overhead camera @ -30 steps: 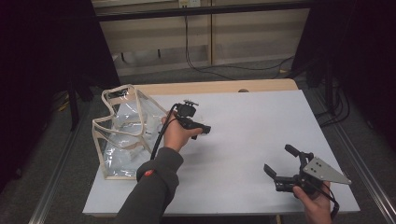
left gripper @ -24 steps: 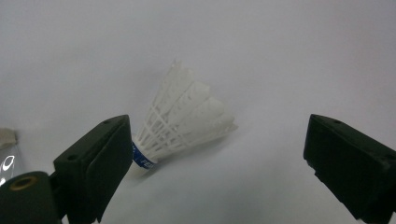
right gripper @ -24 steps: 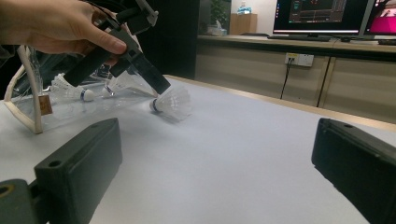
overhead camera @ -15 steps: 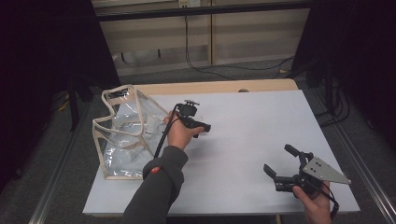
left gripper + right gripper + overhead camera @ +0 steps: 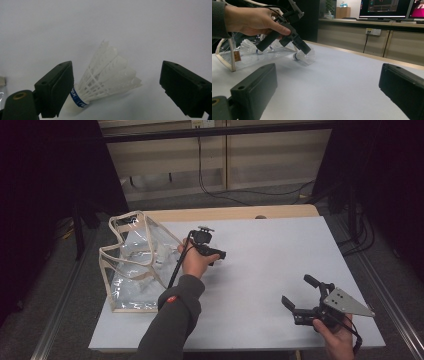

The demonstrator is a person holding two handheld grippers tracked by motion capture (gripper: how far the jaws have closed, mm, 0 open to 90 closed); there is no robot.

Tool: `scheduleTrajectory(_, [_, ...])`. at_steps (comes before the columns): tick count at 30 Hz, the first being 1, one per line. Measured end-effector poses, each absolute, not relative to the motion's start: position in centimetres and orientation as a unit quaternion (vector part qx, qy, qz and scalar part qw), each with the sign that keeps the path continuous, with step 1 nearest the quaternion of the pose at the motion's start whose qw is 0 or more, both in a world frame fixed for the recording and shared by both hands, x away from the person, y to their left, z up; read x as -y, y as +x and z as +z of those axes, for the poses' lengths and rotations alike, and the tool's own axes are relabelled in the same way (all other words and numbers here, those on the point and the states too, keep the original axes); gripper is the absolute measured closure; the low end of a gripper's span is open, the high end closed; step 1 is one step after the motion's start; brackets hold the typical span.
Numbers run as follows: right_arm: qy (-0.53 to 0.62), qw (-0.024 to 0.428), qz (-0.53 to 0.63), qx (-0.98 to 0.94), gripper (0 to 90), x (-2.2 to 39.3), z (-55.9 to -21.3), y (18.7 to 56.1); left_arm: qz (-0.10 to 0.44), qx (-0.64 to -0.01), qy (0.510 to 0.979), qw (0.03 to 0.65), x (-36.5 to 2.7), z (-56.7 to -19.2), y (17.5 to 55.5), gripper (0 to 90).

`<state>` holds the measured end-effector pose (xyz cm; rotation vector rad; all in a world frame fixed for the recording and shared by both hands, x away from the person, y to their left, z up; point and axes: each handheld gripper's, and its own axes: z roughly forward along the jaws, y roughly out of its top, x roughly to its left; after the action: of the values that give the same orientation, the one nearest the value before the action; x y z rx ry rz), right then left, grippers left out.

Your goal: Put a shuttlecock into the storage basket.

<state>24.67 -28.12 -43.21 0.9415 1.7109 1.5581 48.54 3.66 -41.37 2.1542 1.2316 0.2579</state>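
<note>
Closest in, the right tongs [image 5: 298,302] sit low at the near right edge of the surface [image 5: 280,250], jaws spread wide with nothing between them, well apart from the shuttlecock [image 5: 105,77] and aimed toward it across bare white top. That hand is out of this one.

Moving up the surface, the left tongs [image 5: 217,255] are right over the shuttlecock, which lies on its side on the white top. In the left gripper view its cork end with the blue band lies tucked against the left jaw, feathers fanning up and away toward the far right, so the long axis runs slantwise across the gap rather than square to it. The jaws stand wide around it and have just been closing a touch; the right one is clear of the feathers, nothing pinched yet.

Beyond it, just to the side, lies the clear bag [image 5: 132,265], with more shuttlecocks [image 5: 249,46] inside, seen in the right gripper view.
</note>
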Motion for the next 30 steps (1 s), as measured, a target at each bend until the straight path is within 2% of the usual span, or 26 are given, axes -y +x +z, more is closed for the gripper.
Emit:
scheduleTrajectory(17, [0.359,0.316,0.592,-0.649,1.8,28.3,-43.2,24.6,0.119,-0.471,0.820,0.302,-3.3,-42.2,48.9,20.9])
scheduleTrajectory(30, [0.359,0.317,0.593,-0.647,1.8,28.3,-43.2,24.5,0.118,-0.478,0.821,0.290,-3.9,-42.4,48.4,45.2])
